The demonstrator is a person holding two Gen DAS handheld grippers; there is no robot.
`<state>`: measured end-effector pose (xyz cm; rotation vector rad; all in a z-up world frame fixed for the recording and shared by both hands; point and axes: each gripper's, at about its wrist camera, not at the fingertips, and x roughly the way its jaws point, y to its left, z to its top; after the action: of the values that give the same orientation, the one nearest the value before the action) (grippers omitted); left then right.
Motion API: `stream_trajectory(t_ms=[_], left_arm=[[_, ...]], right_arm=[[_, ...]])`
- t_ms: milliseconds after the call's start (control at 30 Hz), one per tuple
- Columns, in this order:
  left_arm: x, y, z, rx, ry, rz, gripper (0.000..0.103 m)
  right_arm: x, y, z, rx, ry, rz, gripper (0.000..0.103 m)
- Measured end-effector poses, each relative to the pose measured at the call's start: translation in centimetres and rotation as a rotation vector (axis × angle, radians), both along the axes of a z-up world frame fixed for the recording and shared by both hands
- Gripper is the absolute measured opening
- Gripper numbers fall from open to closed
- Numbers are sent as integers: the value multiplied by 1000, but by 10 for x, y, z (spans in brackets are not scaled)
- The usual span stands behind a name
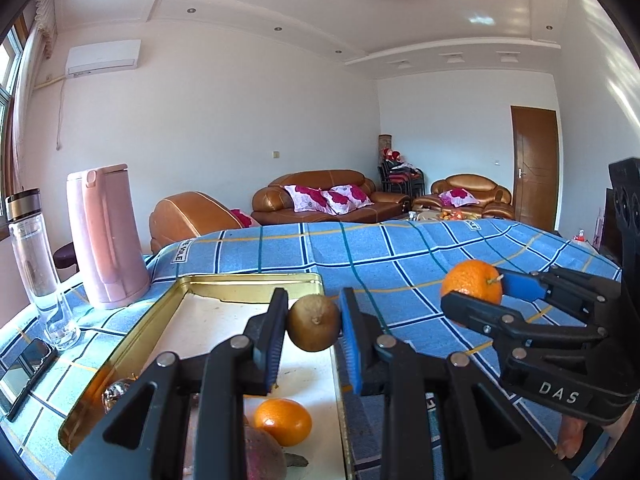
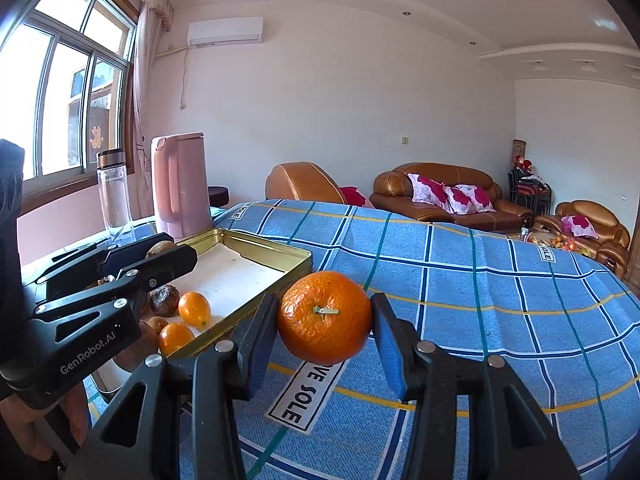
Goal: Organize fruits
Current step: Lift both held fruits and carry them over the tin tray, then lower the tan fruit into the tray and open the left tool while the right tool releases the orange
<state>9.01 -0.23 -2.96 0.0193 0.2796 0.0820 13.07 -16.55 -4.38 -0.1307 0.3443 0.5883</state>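
My left gripper (image 1: 314, 322) is shut on a brown kiwi (image 1: 314, 322) and holds it above the gold tray (image 1: 248, 280). My right gripper (image 2: 325, 322) is shut on an orange mandarin (image 2: 325, 322), held above the blue checked cloth to the right of the tray (image 2: 280, 250). The right gripper and its mandarin (image 1: 472, 284) also show in the left wrist view. The left gripper (image 2: 160, 250) with the kiwi (image 2: 160, 247) shows at the left of the right wrist view. In the tray lie small oranges (image 2: 194, 309) (image 1: 283, 421) and a dark wrinkled fruit (image 2: 164, 300).
A pink kettle (image 1: 106, 236) and a clear glass bottle (image 1: 34, 252) stand left of the tray. A phone (image 1: 26, 372) lies at the table's left edge. The blue checked cloth (image 2: 480, 300) covers the table. Sofas stand behind.
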Motion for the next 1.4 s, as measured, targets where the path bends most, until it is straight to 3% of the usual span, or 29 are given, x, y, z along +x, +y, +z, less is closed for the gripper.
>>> stream_trajectory(t_ms=[467, 833, 1400], left_arm=[[-8, 27, -1, -2, 5, 53, 28], [-15, 71, -4, -41, 29, 131, 28], [-23, 111, -12, -64, 103, 192, 28]], right_arm=[[-8, 33, 0, -30, -2, 60, 49], [-15, 61, -2, -46, -3, 116, 49], [-31, 121, -7, -106, -1, 259, 49]])
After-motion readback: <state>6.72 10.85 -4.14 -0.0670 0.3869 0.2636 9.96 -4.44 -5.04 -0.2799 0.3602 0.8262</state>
